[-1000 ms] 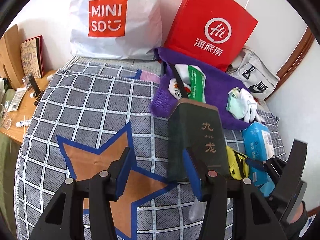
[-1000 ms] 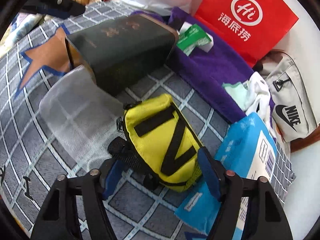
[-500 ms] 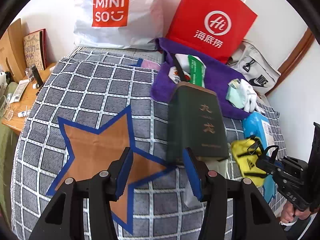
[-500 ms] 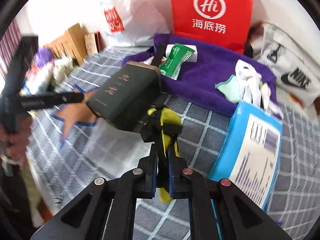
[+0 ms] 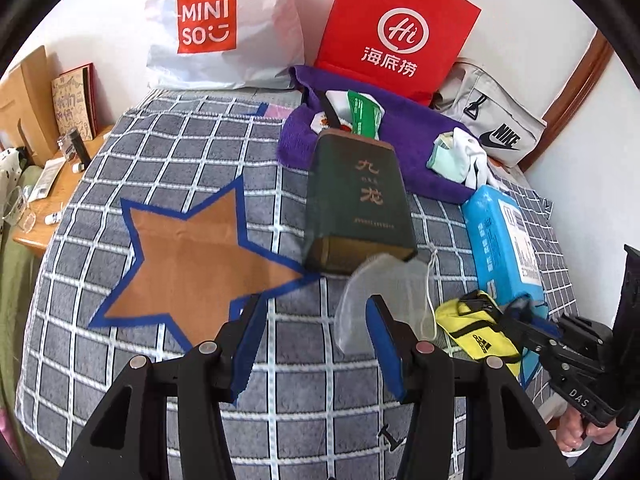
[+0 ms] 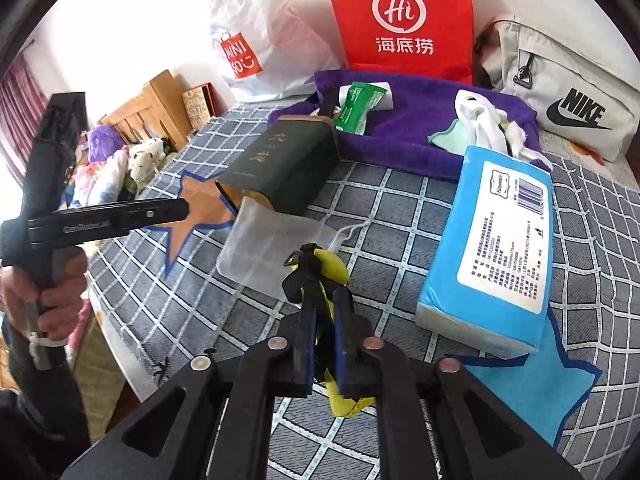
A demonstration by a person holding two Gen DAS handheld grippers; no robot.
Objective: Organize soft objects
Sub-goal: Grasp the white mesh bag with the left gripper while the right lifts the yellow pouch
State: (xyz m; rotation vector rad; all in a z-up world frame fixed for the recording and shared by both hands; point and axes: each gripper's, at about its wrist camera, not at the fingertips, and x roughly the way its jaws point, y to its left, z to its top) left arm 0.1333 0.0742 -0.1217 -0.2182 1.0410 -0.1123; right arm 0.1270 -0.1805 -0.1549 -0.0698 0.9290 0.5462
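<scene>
A yellow pouch with black straps hangs off the checked blanket, squeezed flat between the pads of my right gripper, whose jaws are opening slightly. The left wrist view shows that pouch at the lower right, held by the right gripper. My left gripper hovers open over the blanket with nothing between its fingers. A translucent mesh bag lies just beyond its right finger. On a purple towel rest white socks and a green packet.
A dark green box lies between towel and mesh bag. A blue tissue pack lies to the right. Against the wall stand a red paper bag, a white Miniso bag and a grey Nike bag. A wooden desk borders the left.
My right gripper closed on the yellow pouch, rolled and lifted it off the blanket. The left gripper drew back from the green box, still open.
</scene>
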